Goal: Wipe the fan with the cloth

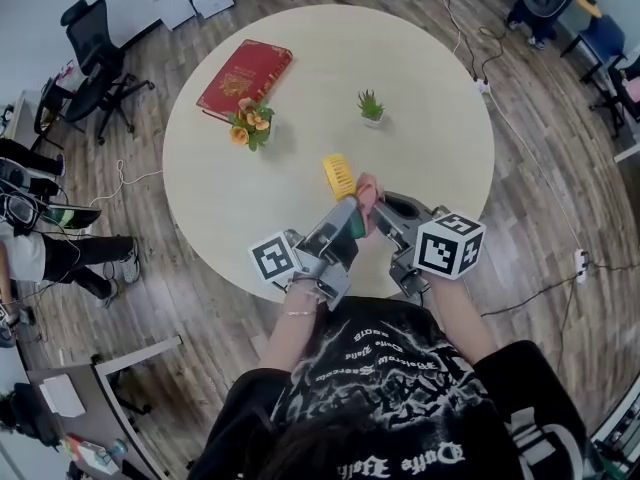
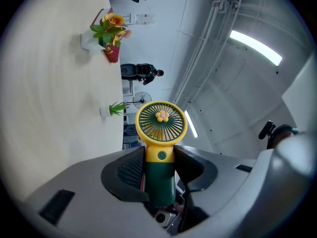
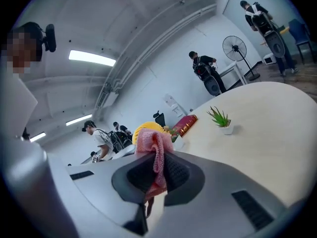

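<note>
The small hand-held fan with a round yellow grille head and a dark green handle (image 2: pixel 161 133) is held up in the air just below the middle of the head view, over the near edge of the round pale surface (image 1: pixel 430 88). The left claw (image 2: pixel 159 168) is clamped on the green handle, both pads pressing its sides, and the head stands clear beyond the tips. The pink knitted cloth (image 3: pixel 154 150) is pinched as a narrow bunched fold in the right claw (image 3: pixel 157 171), with a tuft sticking out past the jaws. In the head view the cloth sits right beside the yellow head, possibly touching it, though the angle does not settle that.

Wiping seems about to begin. The grip is on the handle alone, so a push on the head could twist the fan in the pads. The tuft could also snag in the grille ribs and pull out of the pinch.

Farther up the surface lie a red hardcover book (image 1: pixel 245 76), a pot of orange flowers (image 1: pixel 250 125) and a small green plant (image 1: pixel 371 107).
</note>
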Demonstrator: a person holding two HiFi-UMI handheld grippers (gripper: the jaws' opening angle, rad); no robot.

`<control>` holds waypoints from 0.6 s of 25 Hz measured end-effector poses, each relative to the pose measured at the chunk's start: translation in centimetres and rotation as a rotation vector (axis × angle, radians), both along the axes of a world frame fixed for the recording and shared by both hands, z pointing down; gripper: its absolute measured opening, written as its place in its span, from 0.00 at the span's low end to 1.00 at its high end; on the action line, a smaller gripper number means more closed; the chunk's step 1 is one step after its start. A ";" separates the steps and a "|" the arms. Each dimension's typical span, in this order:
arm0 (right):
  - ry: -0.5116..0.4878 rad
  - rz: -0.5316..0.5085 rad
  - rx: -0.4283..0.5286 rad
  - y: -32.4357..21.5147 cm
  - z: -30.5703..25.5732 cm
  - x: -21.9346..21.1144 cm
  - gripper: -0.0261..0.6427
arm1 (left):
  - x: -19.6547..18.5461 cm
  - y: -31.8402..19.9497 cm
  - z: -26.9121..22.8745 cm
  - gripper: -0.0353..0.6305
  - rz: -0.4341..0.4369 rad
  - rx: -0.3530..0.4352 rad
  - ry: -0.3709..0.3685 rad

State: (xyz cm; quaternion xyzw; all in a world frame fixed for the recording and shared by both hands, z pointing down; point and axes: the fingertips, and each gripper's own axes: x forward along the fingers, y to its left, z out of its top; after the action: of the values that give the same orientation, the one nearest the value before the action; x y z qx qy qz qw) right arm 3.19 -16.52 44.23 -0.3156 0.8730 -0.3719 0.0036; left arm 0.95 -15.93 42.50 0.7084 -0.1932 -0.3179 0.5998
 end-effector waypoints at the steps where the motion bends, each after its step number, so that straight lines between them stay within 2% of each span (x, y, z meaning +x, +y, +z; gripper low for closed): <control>1: -0.015 0.005 0.022 -0.3 -0.6 0.1 0.08 | 0.2 0.1 -0.3 0.35 0.016 0.011 0.002; 4: -0.031 -0.002 0.103 -0.7 -2.3 0.3 0.08 | 0.5 0.3 -0.9 0.35 0.042 0.031 0.013; 9: -0.093 -0.021 0.242 -1.4 -5.8 0.9 0.08 | 1.3 0.7 -1.4 0.35 0.110 0.061 -0.028; 15: -0.127 -0.019 0.300 -2.7 -8.2 1.4 0.08 | 2.9 1.9 -0.9 0.35 0.221 0.052 -0.129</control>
State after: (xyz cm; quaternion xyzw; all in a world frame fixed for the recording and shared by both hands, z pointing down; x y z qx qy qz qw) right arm 4.61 -19.21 36.02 -0.2794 0.9196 -0.2565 0.1023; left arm 3.80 -14.02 41.56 0.7597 -0.1435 -0.2087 0.5989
